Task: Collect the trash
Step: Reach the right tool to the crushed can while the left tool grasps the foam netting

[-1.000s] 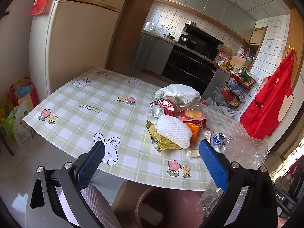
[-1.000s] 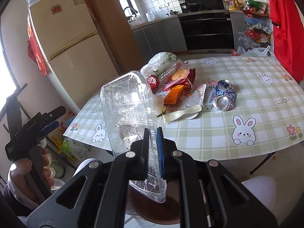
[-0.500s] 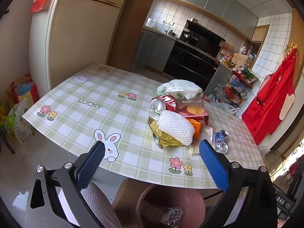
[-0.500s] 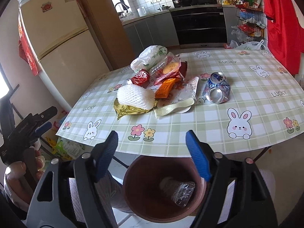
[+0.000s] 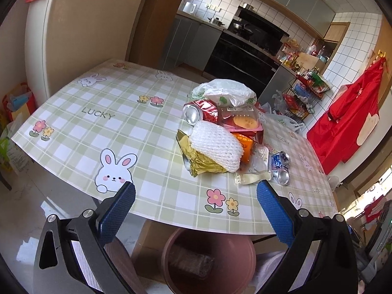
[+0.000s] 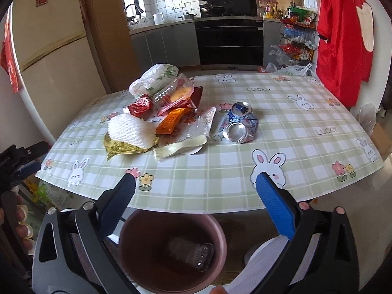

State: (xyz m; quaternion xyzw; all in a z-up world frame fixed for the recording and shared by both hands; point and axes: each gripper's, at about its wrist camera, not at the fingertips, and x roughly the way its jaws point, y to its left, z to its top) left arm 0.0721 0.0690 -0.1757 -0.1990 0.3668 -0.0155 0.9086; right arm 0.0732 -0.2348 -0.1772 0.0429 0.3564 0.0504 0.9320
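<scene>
Since the earlier frame, the clear plastic container [image 6: 193, 253] had been released into the brown bin [image 6: 171, 225]. From the left wrist, the left hand-held gripper [image 5: 196, 210] was seen wide open, empty, trash piled on the bench [image 5: 98, 132]. From the right wrist, the right hand-held gripper [image 6: 196, 203] was seen wide open, empty, over the bin

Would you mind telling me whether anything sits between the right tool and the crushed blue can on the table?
Nothing visible does. The right tool is open over the bin, and only bare tablecloth lies between it and the blue can.
</scene>
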